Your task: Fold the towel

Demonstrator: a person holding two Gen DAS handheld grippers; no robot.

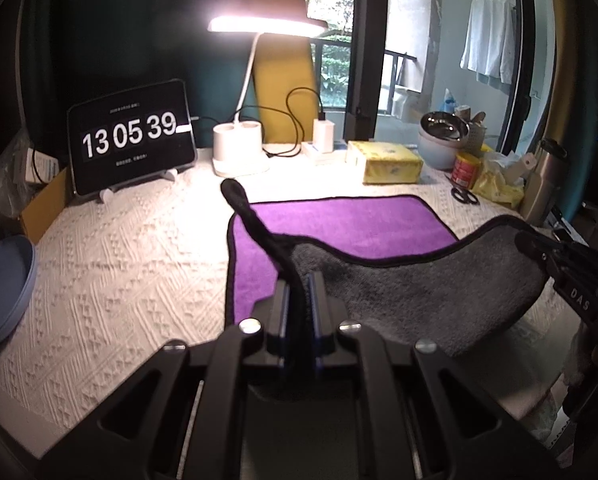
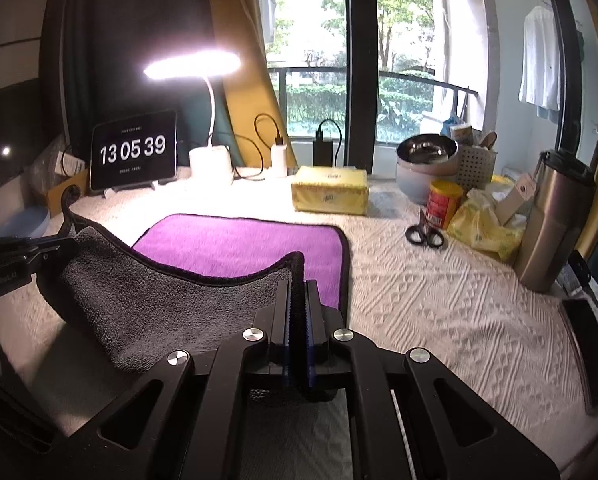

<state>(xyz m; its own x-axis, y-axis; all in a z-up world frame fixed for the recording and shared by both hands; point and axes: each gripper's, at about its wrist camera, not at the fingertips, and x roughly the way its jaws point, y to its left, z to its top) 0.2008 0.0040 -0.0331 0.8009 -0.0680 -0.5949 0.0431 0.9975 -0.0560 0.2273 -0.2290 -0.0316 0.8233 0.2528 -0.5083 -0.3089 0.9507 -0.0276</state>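
Observation:
A towel [image 1: 339, 224], purple on one face, grey on the other, with black trim, lies on the white textured cloth. Its far half is flat, purple side up. Its near edge is lifted, grey side [image 2: 159, 300] showing, and sags between my grippers. My left gripper [image 1: 299, 280] is shut on the near left corner, whose black tip sticks up past the fingers. My right gripper [image 2: 298, 286] is shut on the near right corner. Each gripper shows in the other's view: the right [image 1: 539, 248], the left [image 2: 51, 250].
At the back stand a tablet clock [image 1: 131, 136], a lit desk lamp [image 1: 239, 148], a yellow tissue pack [image 1: 387, 162], steel bowls [image 2: 427, 156], a red can [image 2: 443, 204], scissors [image 2: 425, 234] and a steel tumbler [image 2: 555, 220]. A blue plate [image 1: 3, 288] sits far left, a phone [image 2: 591, 352] right.

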